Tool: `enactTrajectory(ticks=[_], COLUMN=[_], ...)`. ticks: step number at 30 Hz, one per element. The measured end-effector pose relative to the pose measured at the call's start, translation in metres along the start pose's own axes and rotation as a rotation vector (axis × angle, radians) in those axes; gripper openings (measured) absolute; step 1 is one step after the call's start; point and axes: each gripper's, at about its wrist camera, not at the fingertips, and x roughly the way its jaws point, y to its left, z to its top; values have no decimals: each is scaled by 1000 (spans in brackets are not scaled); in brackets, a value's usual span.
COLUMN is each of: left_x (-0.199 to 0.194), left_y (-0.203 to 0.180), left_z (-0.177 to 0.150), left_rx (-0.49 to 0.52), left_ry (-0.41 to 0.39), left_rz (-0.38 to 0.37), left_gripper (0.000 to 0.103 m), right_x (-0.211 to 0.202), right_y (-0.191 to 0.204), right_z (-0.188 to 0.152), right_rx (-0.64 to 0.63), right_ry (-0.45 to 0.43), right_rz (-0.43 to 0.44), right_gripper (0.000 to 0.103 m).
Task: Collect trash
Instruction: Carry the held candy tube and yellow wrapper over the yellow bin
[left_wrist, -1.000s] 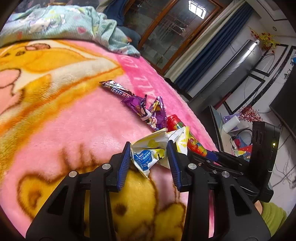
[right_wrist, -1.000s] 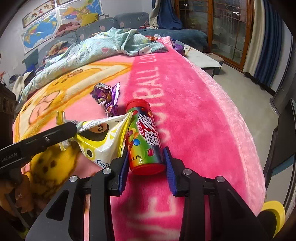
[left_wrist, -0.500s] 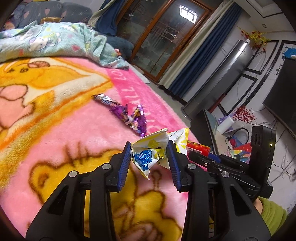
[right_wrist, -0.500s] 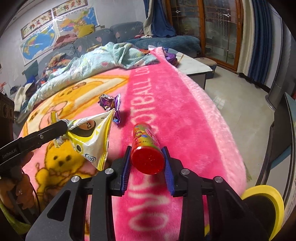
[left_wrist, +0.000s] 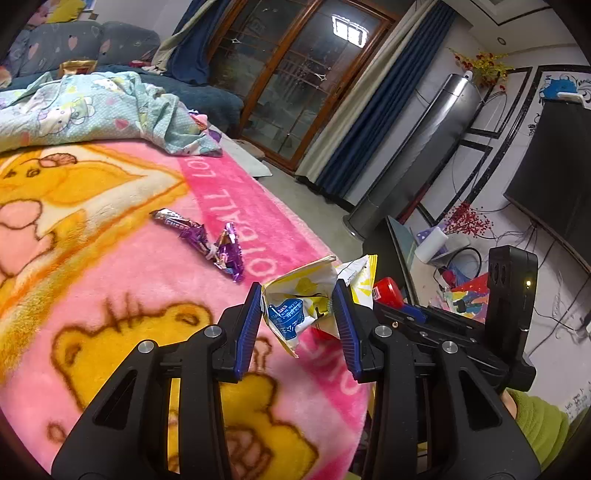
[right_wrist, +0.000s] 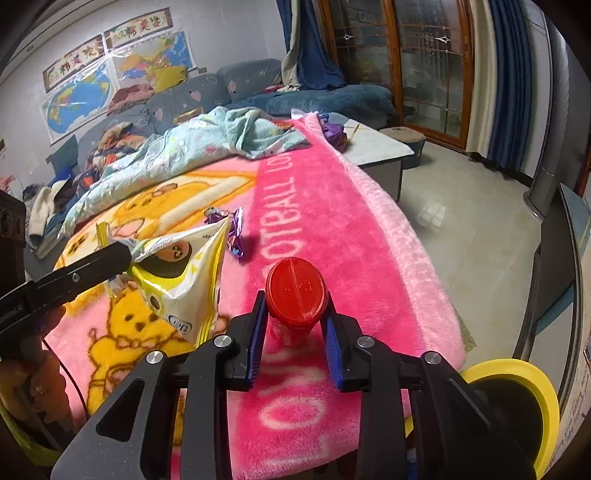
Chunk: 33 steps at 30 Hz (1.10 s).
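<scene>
The left gripper (left_wrist: 298, 322) is clamped on a crumpled yellow-and-white snack bag (left_wrist: 295, 308), its blue pads pressed into the bag's two sides, and the bag hangs clear above the pink blanket (left_wrist: 122, 269). From the right wrist view the same bag (right_wrist: 181, 273) dangles from the tip of the left gripper's black finger, just to the left of the right gripper. The right gripper (right_wrist: 295, 325) has a candy tube (right_wrist: 296, 291) between its pads, the tube's red cap facing the camera; its jaws are closing on the tube, and the pads already touch both sides. Ahead of both grippers and a little to the left, purple wrappers (left_wrist: 207, 240) lie loose on the blanket. Below and to the right of the right gripper sits a round yellow bin rim (right_wrist: 532, 391).
</scene>
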Motion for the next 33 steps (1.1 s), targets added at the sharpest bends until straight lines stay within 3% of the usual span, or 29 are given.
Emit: enactTrajectory(ticks=[17,33], left_x=[6,41], left_y=[-37,-113], left_z=[-4,-39], left_rx=[69,250], left_ry=[20,122], left_rz=[-58,-144], left_gripper=[31,31], right_x=[-56,-126], right_y=[-36,-105], right_z=[-2,-40], right_rx=[103,248], right_ry=[-96,-146], right_rz=[-39,-190], right_gripper=[27,27])
